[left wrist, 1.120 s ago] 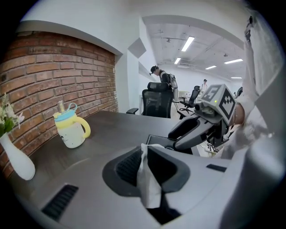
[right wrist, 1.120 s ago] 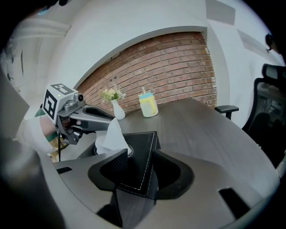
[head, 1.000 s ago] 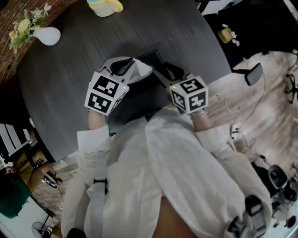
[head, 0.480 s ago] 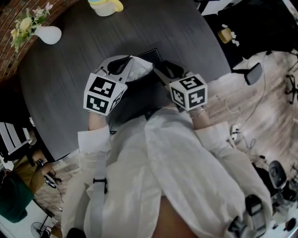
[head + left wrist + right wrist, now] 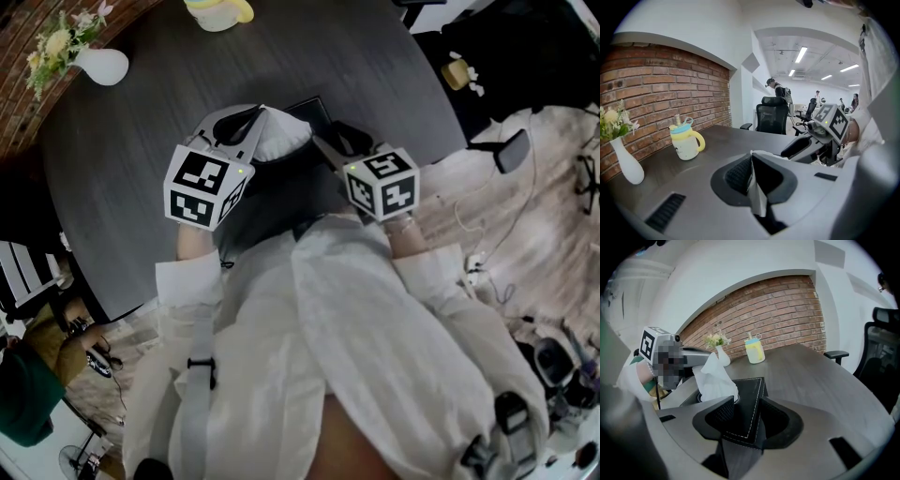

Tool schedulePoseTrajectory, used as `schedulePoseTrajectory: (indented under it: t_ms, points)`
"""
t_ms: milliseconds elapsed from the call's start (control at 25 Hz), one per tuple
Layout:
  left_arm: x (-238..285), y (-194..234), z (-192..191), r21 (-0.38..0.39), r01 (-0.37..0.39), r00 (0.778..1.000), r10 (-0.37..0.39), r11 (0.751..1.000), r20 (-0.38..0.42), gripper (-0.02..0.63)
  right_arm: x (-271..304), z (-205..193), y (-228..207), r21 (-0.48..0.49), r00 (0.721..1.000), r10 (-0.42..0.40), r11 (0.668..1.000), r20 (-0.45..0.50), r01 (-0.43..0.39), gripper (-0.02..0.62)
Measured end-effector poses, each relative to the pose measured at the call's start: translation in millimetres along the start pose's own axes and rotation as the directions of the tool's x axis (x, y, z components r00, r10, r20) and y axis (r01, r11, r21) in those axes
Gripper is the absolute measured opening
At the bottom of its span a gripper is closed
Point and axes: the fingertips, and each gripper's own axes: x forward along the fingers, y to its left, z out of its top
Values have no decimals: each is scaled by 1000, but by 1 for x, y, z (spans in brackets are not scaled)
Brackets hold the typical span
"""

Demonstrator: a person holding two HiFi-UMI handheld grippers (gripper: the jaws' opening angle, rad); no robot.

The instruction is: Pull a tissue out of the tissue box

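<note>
From the head view, a dark round surface carries a black tissue box near the person's body, mostly covered by the two tools. The left claw reaches in from the left, with a white tissue bunched at its tip just above the box. The right claw comes in from the right and meets the box at its near side. A white vase with flowers stands at the far left edge, and a yellow cup at the far edge, both well apart from the box. In the left gripper view, the left claw's jaws are pressed together on a fold of the tissue, which hangs down between them as a thin white strip. The right claw shows beyond, to the right. The cup and vase stand to the left before a brick wall, and an office chair sits past the surface. In the right gripper view, the right claw's jaws stand on either side of a corner of the stitched tissue box, their pads against its sides, holding it down on the surface. The tissue rises from the box's top opening in a loose peak, and its top is caught in the left claw at the left.
</note>
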Motion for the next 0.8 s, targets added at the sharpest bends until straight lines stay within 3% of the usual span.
schedulePoseTrajectory:
  t_ms: [440,800]
  points:
    - [-11,-1,14,-50,8,998,-5,999,62,8,-1,-1,1,-6,1000,1,1000,-8,-1,175]
    - [-15,16,21,-117,-59,991,73,991,112,6,0,-1,2,-7,1000,3,1000,-8,-4,175]
